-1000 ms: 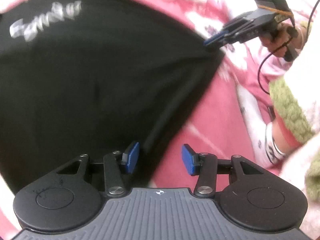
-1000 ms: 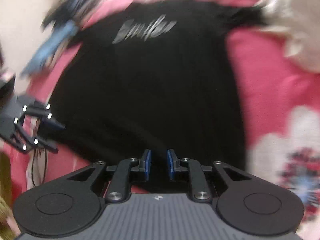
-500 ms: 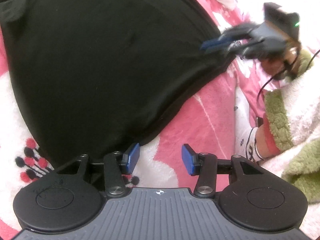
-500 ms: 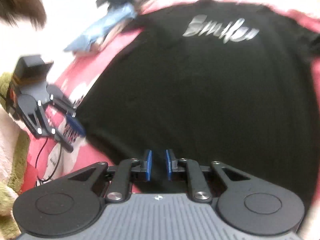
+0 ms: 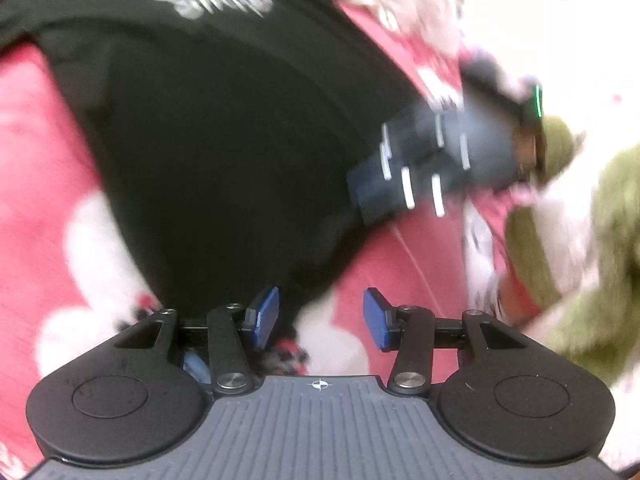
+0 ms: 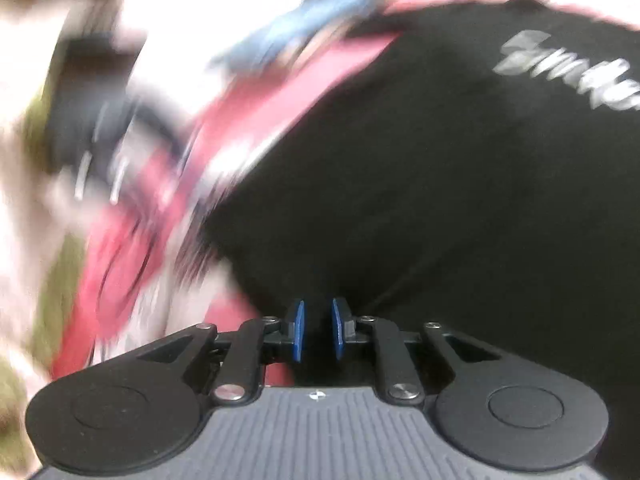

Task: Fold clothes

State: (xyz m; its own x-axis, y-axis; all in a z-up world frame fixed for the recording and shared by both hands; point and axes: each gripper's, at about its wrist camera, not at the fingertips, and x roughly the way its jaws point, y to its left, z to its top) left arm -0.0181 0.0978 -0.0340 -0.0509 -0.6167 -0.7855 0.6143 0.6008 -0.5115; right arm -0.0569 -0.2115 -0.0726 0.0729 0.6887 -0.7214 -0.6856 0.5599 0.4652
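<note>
A black T-shirt (image 5: pixel 224 140) with silver lettering lies spread on a pink floral blanket (image 5: pixel 36 152). My left gripper (image 5: pixel 320 316) is open at the shirt's near hem corner; its left pad is over the black cloth and its right pad over the blanket. In the right wrist view the same T-shirt (image 6: pixel 440 184) fills the frame. My right gripper (image 6: pixel 318 328) has its pads close together with black cloth between them at the hem. From the left wrist view the right gripper (image 5: pixel 376 192) is a blur at the shirt's right edge.
A person's arm in a green and white fleece sleeve (image 5: pixel 600 220) is at the right. A blue garment (image 6: pixel 320 12) lies beyond the shirt, blurred. My left gripper (image 6: pixel 96 152) shows as a blur over the pink blanket (image 6: pixel 120 248).
Both views have swung and blurred. The right gripper has moved nearer to the left one along the hem, still on the cloth. The left gripper stays open at the hem corner.
</note>
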